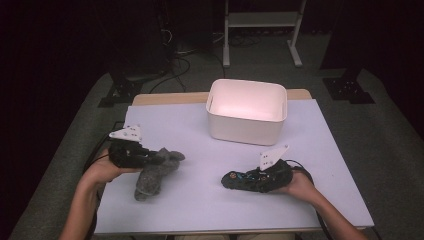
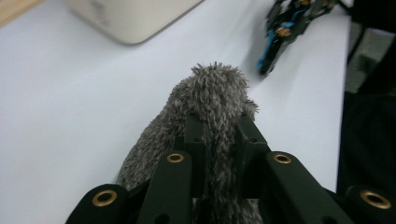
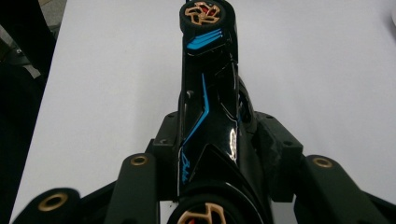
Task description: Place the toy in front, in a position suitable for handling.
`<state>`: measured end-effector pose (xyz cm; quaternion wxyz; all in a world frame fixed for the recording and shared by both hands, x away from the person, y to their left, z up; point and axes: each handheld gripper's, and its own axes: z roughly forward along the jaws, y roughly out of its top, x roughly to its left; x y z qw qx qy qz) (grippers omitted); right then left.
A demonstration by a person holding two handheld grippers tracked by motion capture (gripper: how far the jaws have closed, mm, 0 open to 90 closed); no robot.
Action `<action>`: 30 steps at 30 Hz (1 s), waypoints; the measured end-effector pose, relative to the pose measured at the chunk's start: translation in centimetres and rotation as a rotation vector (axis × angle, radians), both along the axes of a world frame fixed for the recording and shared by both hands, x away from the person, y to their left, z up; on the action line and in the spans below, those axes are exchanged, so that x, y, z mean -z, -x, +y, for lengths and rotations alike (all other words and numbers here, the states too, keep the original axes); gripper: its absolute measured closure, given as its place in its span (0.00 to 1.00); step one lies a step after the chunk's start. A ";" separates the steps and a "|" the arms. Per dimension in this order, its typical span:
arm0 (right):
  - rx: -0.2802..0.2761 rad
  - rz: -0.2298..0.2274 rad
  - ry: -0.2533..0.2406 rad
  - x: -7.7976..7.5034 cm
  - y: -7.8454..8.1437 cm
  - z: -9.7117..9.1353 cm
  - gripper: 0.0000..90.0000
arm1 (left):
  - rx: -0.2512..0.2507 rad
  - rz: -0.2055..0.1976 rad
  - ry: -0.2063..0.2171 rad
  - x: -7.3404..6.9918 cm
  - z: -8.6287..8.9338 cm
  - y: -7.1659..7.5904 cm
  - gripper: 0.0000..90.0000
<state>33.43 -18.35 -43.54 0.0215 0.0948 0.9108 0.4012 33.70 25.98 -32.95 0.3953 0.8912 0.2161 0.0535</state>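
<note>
left gripper [image 1: 150, 156]: sitting at the left side of the table, held in the person's left hand [image 1: 100, 172], jaws pointing right; in the left gripper view [image 2: 219, 135] the two black jaws are squeezing together on fur, clamped tight.
grey plush toy [image 1: 152, 175]: being pinched at its upper end by the left gripper, the rest hanging down toward the white table top [image 1: 200, 200], lower end looking like it is touching the surface; cannot tell for sure. In the left gripper view the fuzzy grey plush [image 2: 210, 98] is sticking out beyond the jaw tips.
right gripper [image 1: 250, 179]: lying low at the right front of the table in the person's right hand [image 1: 300, 186], pointing left; jaws are part way closed, gripping the car body from both sides [image 3: 219, 140].
toy car [image 1: 245, 180]: black with blue stripes and copper-coloured wheels, being held in the right gripper, nose pointing left toward the plush, well apart from it. In the right gripper view the car [image 3: 210, 93] is running lengthwise away from the camera, one wheel at the far end, one at the bottom edge. Also blurred at top right in the left gripper view [image 2: 285, 32].
white bin [image 1: 247, 112]: standing at the far middle of the table, open top, well apart from both grippers; its corner is showing at top left in the left gripper view [image 2: 126, 21].
grey plates: one riding on top of each gripper, left [image 1: 127, 133], right [image 1: 272, 156].
</note>
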 end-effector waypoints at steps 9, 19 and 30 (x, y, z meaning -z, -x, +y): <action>0.014 -0.002 0.022 0.3 -0.1 0.2 0.61 | -0.010 0.049 -0.048 4.0 -0.9 -0.5 0.85; 0.037 0.113 -0.014 -0.2 0.3 0.2 0.48 | 0.038 0.104 -0.009 8.9 -4.6 -0.5 0.72; 0.039 0.148 -0.040 -0.4 1.4 0.1 0.38 | 0.060 0.126 -0.029 10.2 -5.7 0.2 0.63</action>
